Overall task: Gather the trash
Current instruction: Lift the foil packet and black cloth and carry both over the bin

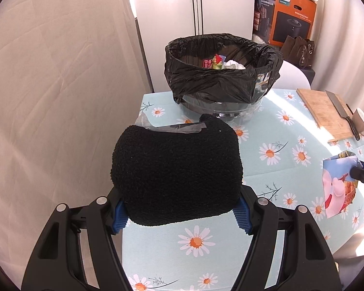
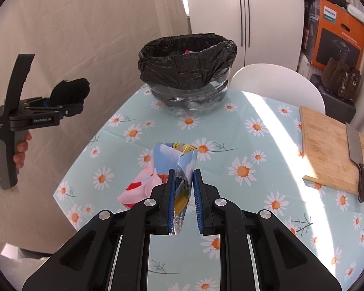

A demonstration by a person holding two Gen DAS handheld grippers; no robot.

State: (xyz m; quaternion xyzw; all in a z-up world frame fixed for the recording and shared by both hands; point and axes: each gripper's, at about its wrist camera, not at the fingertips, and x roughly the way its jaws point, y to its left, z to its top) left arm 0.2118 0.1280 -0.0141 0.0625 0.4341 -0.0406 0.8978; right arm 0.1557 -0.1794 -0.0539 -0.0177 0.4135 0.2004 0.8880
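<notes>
Daisy-print cloth covers the worktop, with a curtain behind. At left, the left gripper has its fingers spread wide, clamped on a black sponge. The bin, black-lined, stands at the far edge, dead ahead of both hands and beyond their loads. At right, the right gripper has its fingers nearly closed, pinching a wrapper that hangs lengthwise over the worktop's middle, seemingly the nearer to drop.

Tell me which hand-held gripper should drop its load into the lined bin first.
Left, probably. The left hand-held gripper holds the black fuzzy lump directly facing the lined bin. The right hand-held gripper pinches the colourful wrapper lower, above the tablecloth.
</notes>
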